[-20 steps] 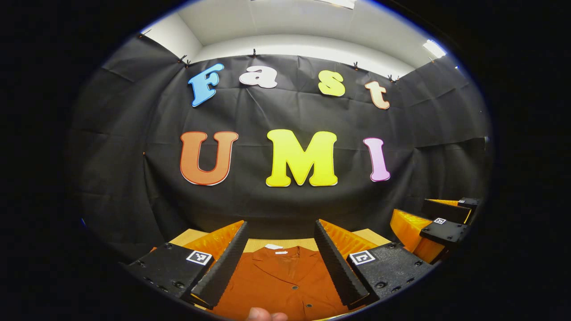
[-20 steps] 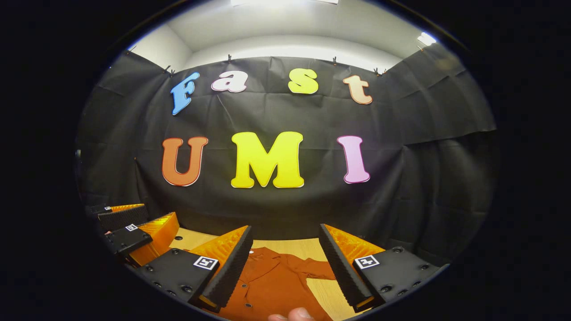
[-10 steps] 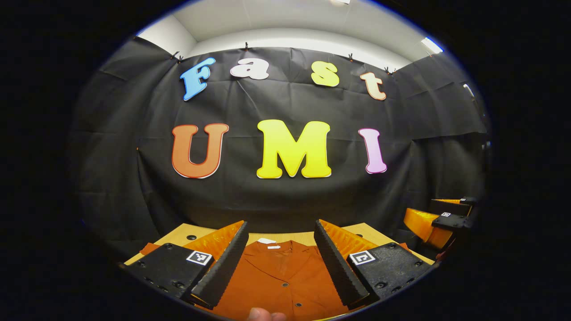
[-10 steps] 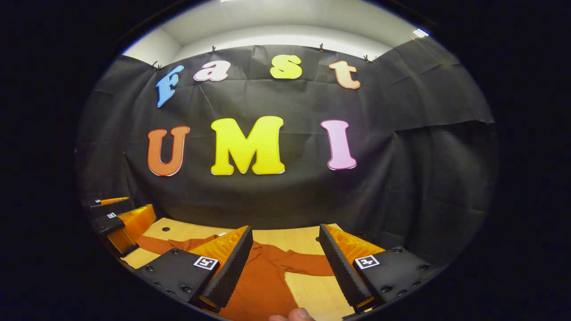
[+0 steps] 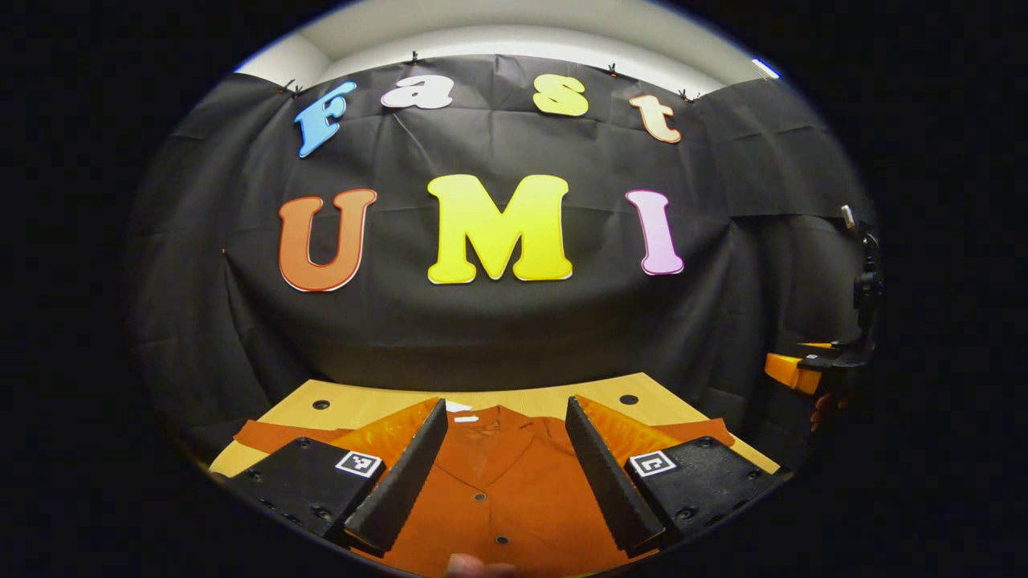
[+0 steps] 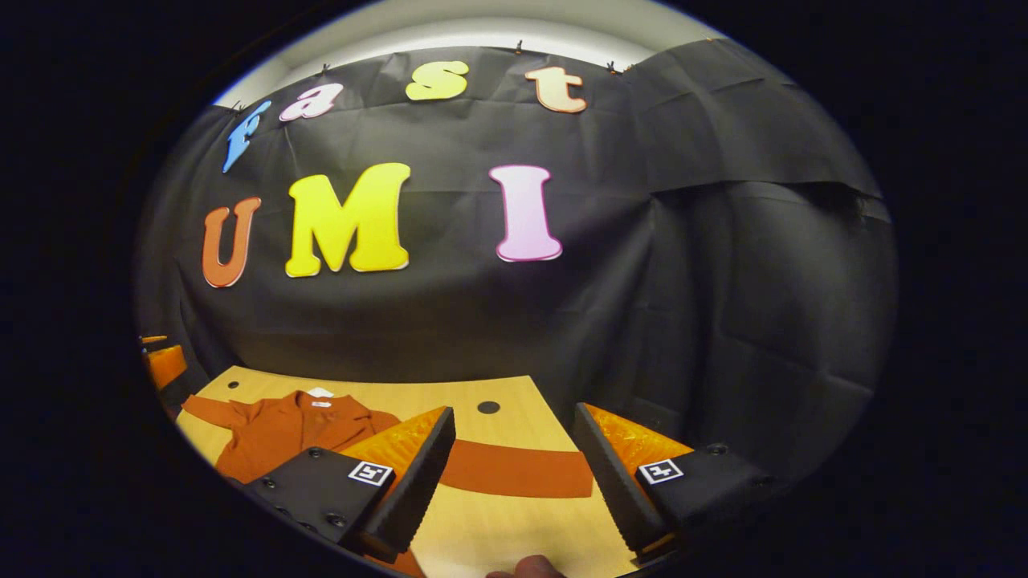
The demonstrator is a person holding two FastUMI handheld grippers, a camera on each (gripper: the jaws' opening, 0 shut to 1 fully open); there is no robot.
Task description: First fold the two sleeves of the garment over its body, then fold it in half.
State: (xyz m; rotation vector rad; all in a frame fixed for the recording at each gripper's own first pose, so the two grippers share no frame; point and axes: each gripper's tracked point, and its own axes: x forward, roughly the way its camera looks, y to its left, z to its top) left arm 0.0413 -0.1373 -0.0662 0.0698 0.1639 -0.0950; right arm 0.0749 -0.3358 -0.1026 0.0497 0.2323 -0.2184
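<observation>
Two grippers hang above the wooden table (image 6: 514, 514) with fingers spread wide and nothing between them: the left gripper (image 5: 502, 470) looks down on the collar and buttoned front of the rust-coloured garment (image 5: 498, 490), the right gripper (image 6: 514, 474) on the right sleeve (image 6: 522, 475), which lies stretched flat and straight out from the body. Neither sleeve is folded yet. Risks, as I judge them: the fingers could pinch only the top layer of thin cloth or skid off it against the table, and a grab near the cuff could drag the whole garment askew instead of folding the sleeve cleanly.
</observation>
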